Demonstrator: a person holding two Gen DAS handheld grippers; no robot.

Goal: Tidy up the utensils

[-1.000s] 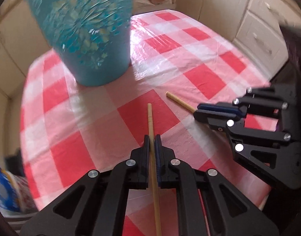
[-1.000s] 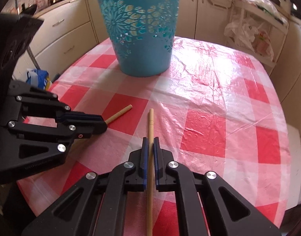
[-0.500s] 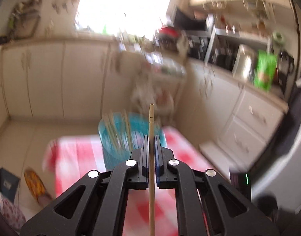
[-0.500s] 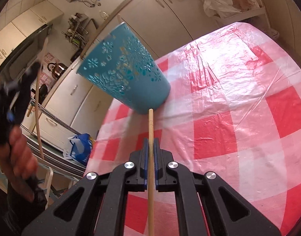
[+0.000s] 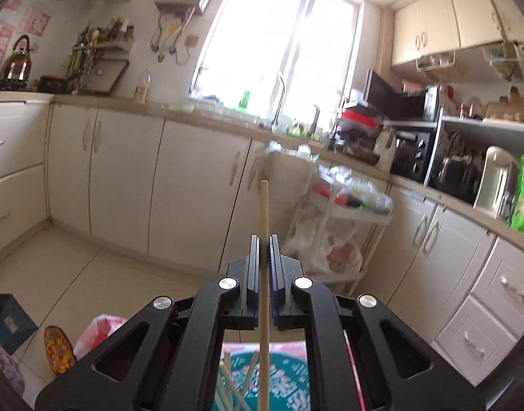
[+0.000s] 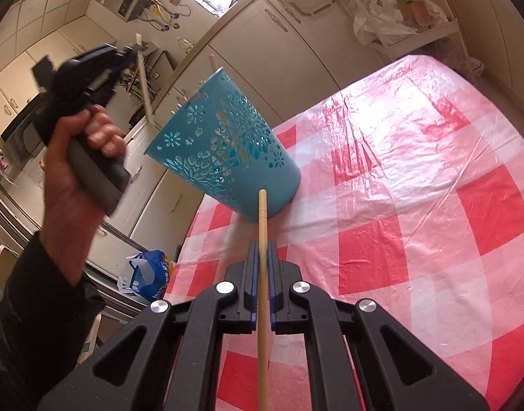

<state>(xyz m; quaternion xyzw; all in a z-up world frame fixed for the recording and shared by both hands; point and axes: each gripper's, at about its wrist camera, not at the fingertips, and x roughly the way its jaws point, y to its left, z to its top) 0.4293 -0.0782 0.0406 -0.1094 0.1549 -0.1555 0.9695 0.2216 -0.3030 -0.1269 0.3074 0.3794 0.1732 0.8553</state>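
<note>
From the left wrist view, the left gripper (image 5: 264, 239) has its jaws closed tight on a wooden chopstick (image 5: 264, 212), held above the teal holder (image 5: 285, 376), where other sticks already stand (only its mouth shows). From the right wrist view, the right gripper (image 6: 262, 245) likewise pinches a second chopstick (image 6: 262, 212), low over the checked tablecloth (image 6: 416, 178), its tip near the holder's base.

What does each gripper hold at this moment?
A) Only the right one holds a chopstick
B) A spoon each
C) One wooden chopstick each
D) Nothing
C: the left gripper is shut on a wooden chopstick above the teal holder, and the right gripper is shut on its own chopstick.
</note>
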